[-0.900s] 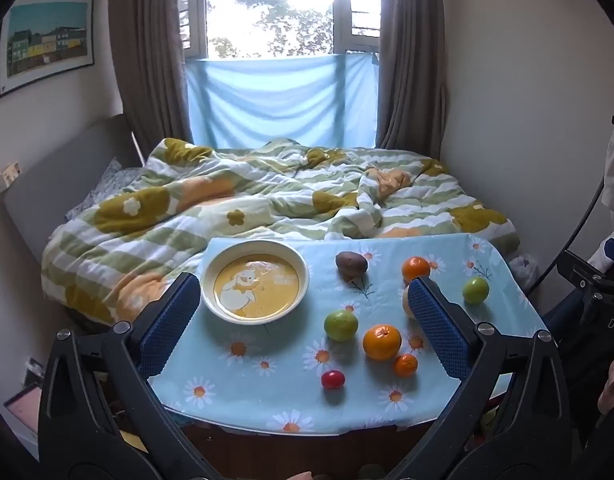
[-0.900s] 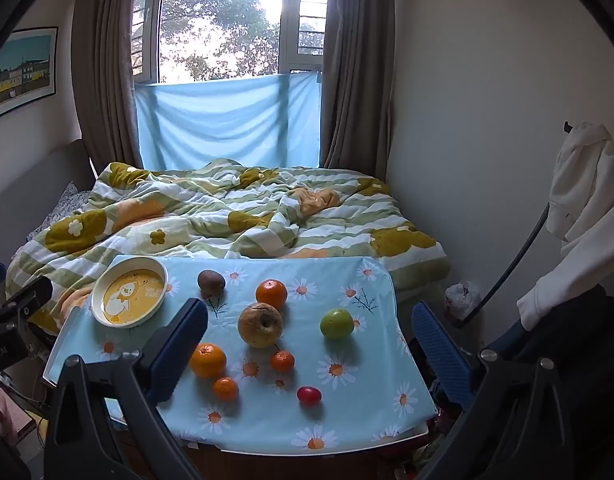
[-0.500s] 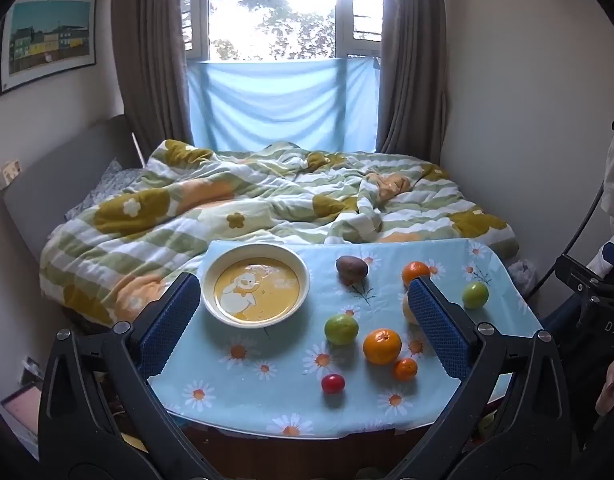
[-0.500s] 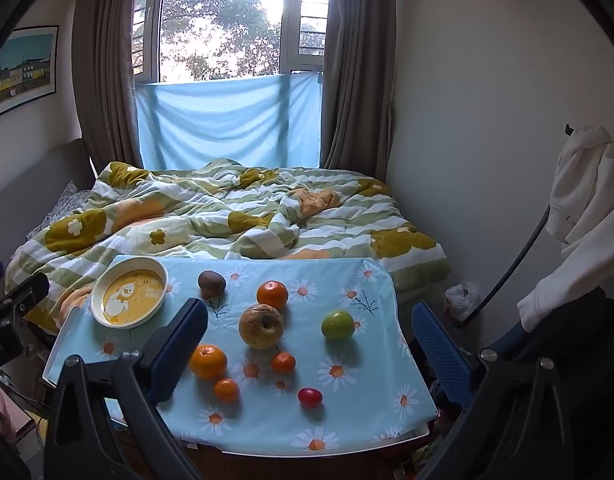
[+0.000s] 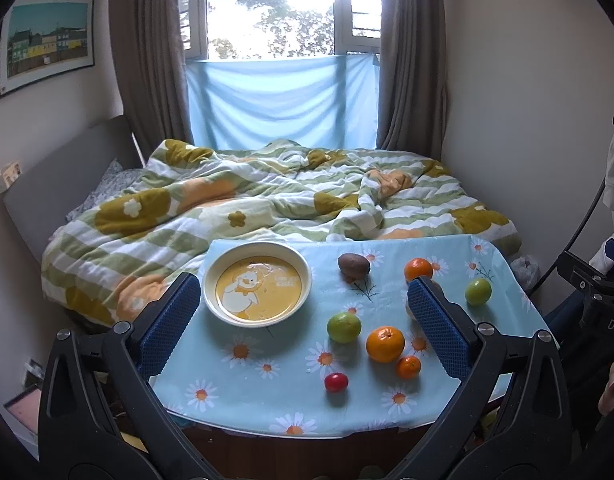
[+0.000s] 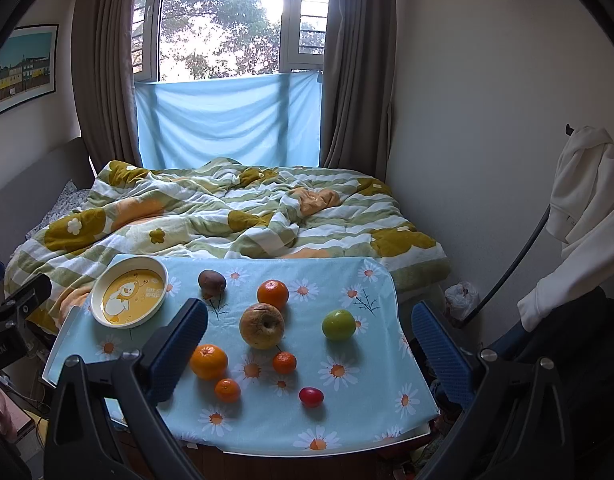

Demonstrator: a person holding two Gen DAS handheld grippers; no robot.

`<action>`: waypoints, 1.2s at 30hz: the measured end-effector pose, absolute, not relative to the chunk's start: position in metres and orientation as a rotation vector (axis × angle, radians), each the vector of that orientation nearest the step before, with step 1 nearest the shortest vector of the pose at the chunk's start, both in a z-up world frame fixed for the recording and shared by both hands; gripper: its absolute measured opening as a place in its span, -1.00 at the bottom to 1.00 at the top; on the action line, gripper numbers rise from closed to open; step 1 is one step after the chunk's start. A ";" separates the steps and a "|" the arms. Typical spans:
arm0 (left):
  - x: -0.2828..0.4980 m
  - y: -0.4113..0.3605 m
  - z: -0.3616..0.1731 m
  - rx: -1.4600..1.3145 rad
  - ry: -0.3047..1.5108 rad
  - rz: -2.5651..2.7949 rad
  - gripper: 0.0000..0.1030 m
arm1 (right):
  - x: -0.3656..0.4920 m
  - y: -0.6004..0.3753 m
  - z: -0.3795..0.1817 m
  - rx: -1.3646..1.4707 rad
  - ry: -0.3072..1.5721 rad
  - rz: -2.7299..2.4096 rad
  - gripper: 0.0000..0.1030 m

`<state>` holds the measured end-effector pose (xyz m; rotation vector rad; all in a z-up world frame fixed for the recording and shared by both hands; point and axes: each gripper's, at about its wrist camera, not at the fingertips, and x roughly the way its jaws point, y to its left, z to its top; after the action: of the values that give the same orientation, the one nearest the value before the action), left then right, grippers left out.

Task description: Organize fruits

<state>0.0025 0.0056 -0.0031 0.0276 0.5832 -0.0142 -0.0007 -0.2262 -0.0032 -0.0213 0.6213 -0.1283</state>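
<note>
A small table with a blue daisy cloth (image 5: 267, 396) (image 6: 347, 400) holds a yellow duck bowl (image 5: 257, 284) (image 6: 129, 296), empty. Loose fruit lies on the cloth: a brown fruit (image 5: 353, 265) (image 6: 212, 280), a large pale apple (image 6: 262, 326), oranges (image 5: 385, 344) (image 6: 272, 294) (image 6: 208, 361), small tangerines (image 5: 408, 367) (image 6: 284, 362), green fruits (image 5: 343, 327) (image 5: 478, 291) (image 6: 338, 324) and a small red fruit (image 5: 336, 382) (image 6: 311, 396). My left gripper (image 5: 303, 328) is open and empty, back from the table's near edge. My right gripper (image 6: 311, 344) is open and empty, likewise held back.
A bed with a green and yellow flowered quilt (image 5: 267, 200) lies right behind the table. Walls stand close on both sides. A white garment (image 6: 583, 200) hangs at the right. A plastic bag (image 6: 461, 294) sits on the floor by the table's right end.
Both views have shifted only slightly; the left view dropped a little. No fruit has moved and both grippers stay open.
</note>
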 end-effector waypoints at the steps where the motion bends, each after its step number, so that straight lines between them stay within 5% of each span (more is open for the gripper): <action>1: 0.003 0.005 -0.003 0.030 0.586 -0.015 1.00 | 0.000 -0.226 -0.003 -0.022 0.622 -0.128 0.98; 36: 0.001 0.011 -0.002 0.019 0.579 -0.018 1.00 | -0.002 -0.223 -0.004 -0.020 0.623 -0.129 0.98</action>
<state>0.0005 0.0111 -0.0016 0.0192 0.5791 -0.0182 -0.0025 -0.2231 -0.0039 -0.0200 0.6231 -0.1291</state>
